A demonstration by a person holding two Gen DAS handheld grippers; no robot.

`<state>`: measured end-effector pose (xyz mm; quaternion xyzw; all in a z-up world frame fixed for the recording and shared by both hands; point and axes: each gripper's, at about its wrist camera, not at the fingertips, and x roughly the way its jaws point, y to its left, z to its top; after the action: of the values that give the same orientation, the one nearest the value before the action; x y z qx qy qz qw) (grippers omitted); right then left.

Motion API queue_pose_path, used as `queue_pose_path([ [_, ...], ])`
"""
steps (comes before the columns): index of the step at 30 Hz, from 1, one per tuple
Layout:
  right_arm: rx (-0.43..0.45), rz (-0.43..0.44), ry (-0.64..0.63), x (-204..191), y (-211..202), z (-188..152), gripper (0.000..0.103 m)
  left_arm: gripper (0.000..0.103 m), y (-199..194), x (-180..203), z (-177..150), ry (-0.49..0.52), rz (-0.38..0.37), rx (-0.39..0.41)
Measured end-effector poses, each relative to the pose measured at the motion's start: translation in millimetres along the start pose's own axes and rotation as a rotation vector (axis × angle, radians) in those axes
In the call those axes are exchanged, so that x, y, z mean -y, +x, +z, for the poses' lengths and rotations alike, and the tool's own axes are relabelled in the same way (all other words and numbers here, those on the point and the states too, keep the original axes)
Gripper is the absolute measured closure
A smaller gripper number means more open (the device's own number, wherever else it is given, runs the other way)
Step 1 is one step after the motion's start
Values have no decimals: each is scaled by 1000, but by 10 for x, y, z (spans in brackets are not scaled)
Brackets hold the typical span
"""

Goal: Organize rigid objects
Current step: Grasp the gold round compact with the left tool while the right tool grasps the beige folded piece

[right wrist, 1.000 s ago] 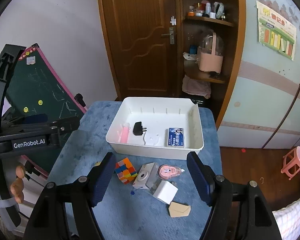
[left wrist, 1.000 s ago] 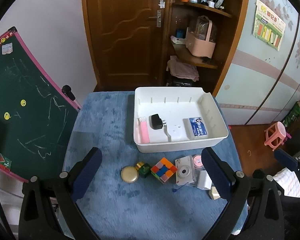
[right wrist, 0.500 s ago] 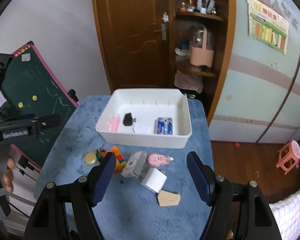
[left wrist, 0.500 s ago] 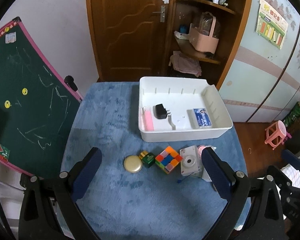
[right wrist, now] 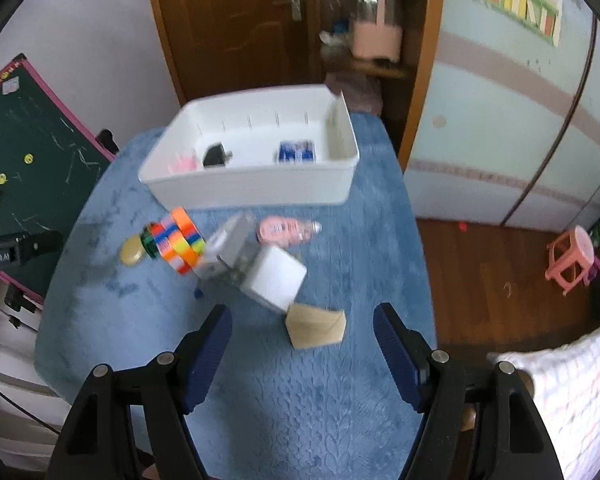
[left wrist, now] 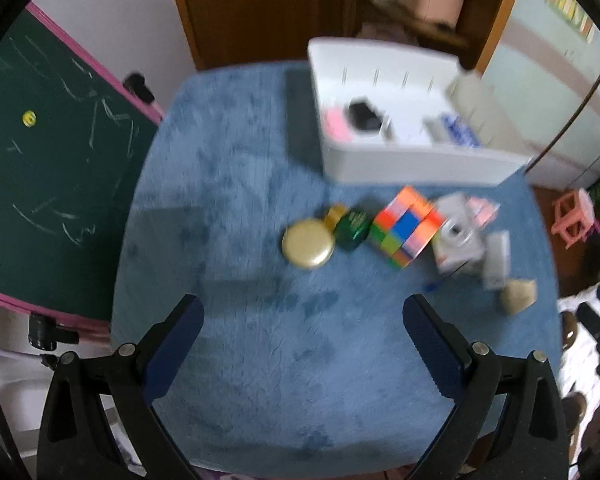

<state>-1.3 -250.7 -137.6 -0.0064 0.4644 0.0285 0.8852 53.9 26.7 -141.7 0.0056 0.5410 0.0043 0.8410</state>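
Multicoloured puzzle cube (left wrist: 406, 226) sits on the blue plush tabletop (left wrist: 228, 200), between a green jar (left wrist: 352, 228) and a white toy camera (left wrist: 458, 244), just before the white plastic bin (right wrist: 256, 184). Left claw (left wrist: 302, 328) and right claw (right wrist: 302, 332) hover spread, empty.

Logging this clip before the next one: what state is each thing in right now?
Left tool: open, empty, above the blue mat.
Right tool: open, empty, the tan block just ahead.
White bin: upright, partly filled.
Black plug adapter: inside the bin.
Puzzle cube: on the mat, outside the bin.
Gold round tin: lying flat, outside the bin.
Tan block: on the mat, untouched.
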Motion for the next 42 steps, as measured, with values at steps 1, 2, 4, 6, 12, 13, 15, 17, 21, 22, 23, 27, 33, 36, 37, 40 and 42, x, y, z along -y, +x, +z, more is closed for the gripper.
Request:
queue_pose_path([
  [1, -11, 1, 7, 19, 73, -51, 29, 3, 115, 1, -22, 8, 4, -21],
  [2, -27, 2, 15, 36, 154, -97, 29, 3, 220, -2, -36, 11, 9, -39],
  [4, -48, 5, 30, 65, 282, -165, 29, 3, 394, -13, -49, 13, 7, -69],
  [6, -72, 6, 46, 96, 422, -235, 29, 3, 593, -28, -60, 12, 4, -109],
  [12, -136, 1, 107, 203, 782, -400, 29, 3, 933, -36, -28, 23, -2, -154],
  [13, -149, 1, 121, 220, 834, -416, 29, 3, 962, -34, -15, 30, 0, -155],
  [15, -165, 10, 143, 235, 938, -435, 29, 3, 1032, -19, 32, 49, 6, -158],
  [17, -178, -2, 151, 239, 1043, -435, 29, 3, 1088, -10, 91, 63, -3, -166],
  [21, -189, -27, 158, 248, 1215, -403, 29, 3, 1156, -15, 202, 83, -6, -161],
  [22, -188, -25, 170, 260, 1256, -391, 29, 3, 1174, -19, 230, 84, -4, -160],
  [23, -188, -17, 178, 266, 1277, -383, 29, 3, 1195, -24, 258, 83, -6, -162],
  [27, -195, -27, 180, 232, 1386, -352, 29, 3, 1285, -22, 351, 93, -6, -171],
  [33, -180, -74, 164, 137, 1487, -302, 24, 4, 1396, 23, 429, 142, 44, -170],
  [36, -172, -92, 166, 113, 1538, -258, 23, 7, 1454, 38, 440, 161, 61, -176],
  [37, -172, -96, 169, 110, 1553, -249, 22, 9, 1469, 39, 439, 164, 53, -178],
  [40, -167, -112, 172, 87, 1594, -242, 22, 29, 1477, 54, 431, 150, 3, -184],
  [42, -154, -126, 164, 61, 1606, -239, 22, 44, 1443, 93, 420, 141, -29, -178],
])
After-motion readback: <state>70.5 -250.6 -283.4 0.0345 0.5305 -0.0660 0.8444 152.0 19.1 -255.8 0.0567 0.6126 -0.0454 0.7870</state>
